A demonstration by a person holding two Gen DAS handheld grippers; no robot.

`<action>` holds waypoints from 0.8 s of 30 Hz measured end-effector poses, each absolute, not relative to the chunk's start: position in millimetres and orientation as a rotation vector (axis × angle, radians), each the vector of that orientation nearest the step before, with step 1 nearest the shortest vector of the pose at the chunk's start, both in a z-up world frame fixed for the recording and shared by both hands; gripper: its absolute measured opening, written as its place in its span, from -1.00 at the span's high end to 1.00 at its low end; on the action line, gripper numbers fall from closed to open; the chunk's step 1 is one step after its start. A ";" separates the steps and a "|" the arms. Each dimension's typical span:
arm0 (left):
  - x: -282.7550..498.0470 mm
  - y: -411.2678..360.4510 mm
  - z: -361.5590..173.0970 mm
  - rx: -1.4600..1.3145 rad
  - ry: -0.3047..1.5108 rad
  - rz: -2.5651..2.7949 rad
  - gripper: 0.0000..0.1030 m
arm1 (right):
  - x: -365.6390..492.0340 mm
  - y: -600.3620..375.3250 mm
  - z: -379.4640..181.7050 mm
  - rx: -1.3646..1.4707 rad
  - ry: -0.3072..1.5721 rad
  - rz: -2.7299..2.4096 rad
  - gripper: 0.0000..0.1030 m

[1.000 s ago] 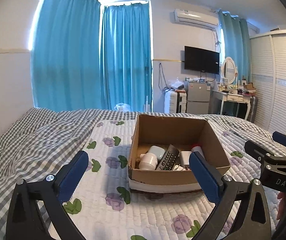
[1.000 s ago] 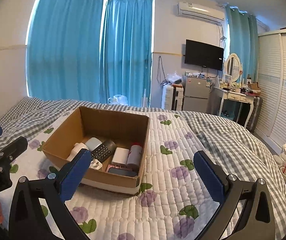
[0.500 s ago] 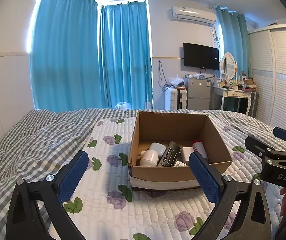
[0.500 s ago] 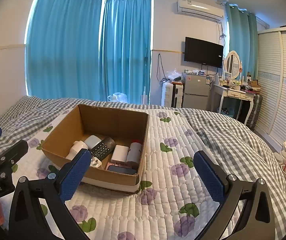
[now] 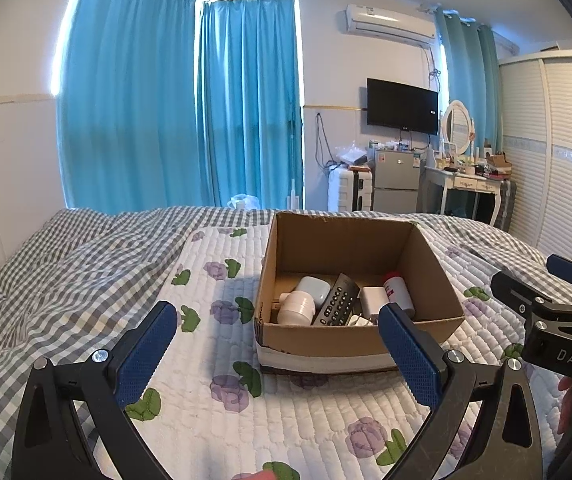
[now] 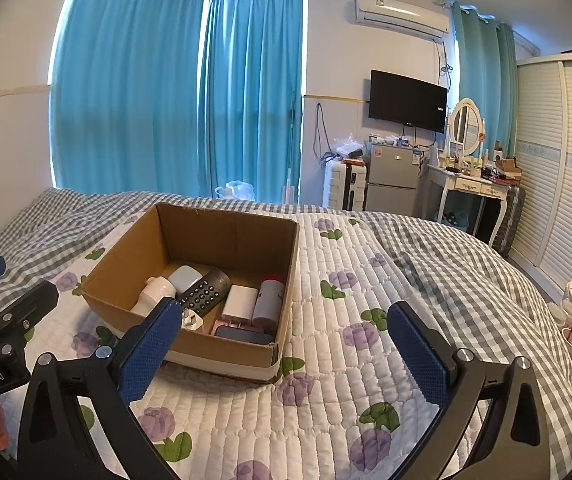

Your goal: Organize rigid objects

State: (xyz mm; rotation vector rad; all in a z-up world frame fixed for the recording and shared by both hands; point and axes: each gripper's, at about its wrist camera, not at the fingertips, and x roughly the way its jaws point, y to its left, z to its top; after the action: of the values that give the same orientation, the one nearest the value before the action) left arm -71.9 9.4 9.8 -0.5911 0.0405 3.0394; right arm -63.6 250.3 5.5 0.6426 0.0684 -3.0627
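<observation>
- The open brown cardboard box [image 5: 359, 322] sits on the white quilted bedspread printed with purple flowers [image 5: 222, 364], at about 12 o'clock from the left gripper [image 5: 274, 354] and 10 o'clock from the right gripper [image 6: 282, 350].
- Inside the box lie a black remote control with white buttons [image 6: 206, 292], a white cylindrical jar [image 5: 295, 308], a pale blue rounded case [image 6: 185, 278], a white square charger block [image 6: 240, 302], a grey cylinder with a red cap [image 6: 270, 300] and a dark flat phone [image 6: 244, 336].
- Both grippers hang above the bedspread with blue-padded jaws wide apart, holding nothing.
- The box stands clear of both grippers.
</observation>
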 end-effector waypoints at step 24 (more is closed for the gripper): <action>-73.4 8.9 9.0 -0.608 0.031 3.039 -1.00 | -68.2 249.2 -0.4 0.688 0.087 -3.061 -1.00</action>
State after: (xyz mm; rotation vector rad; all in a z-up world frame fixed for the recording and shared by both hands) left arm -73.5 8.9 9.0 -0.6077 0.0313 3.0388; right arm -68.2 249.2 -0.4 0.6881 0.0867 -3.0608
